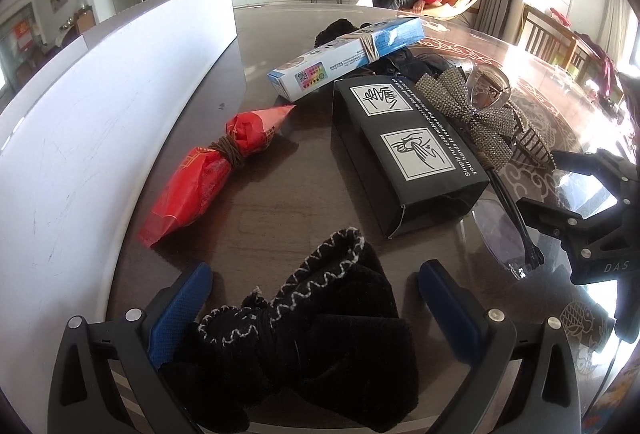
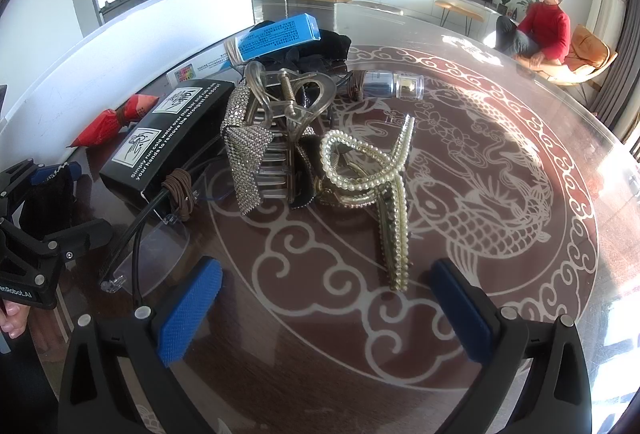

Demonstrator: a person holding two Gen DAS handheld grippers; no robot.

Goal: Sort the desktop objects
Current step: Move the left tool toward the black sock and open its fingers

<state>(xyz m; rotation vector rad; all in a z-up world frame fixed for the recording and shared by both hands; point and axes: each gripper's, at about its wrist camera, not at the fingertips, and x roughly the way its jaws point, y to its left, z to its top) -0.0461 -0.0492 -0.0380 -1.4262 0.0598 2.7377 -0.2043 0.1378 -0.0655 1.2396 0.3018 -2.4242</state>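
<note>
Left wrist view: left gripper (image 1: pixel 312 318) spread around the black knitted cloth bundle (image 1: pixel 304 334) — best pinch its tied waist squarely; right gripper (image 2: pixel 328 306) spread, empty

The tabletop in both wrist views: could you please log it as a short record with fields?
surface: patterned glass-topped table
left gripper: open, fingers on either side of black knit gloves
right gripper: open, empty
ahead of right gripper: pearl hair clip
pile: black box, blue box, rhinestone bow claw clip, red packet
</note>
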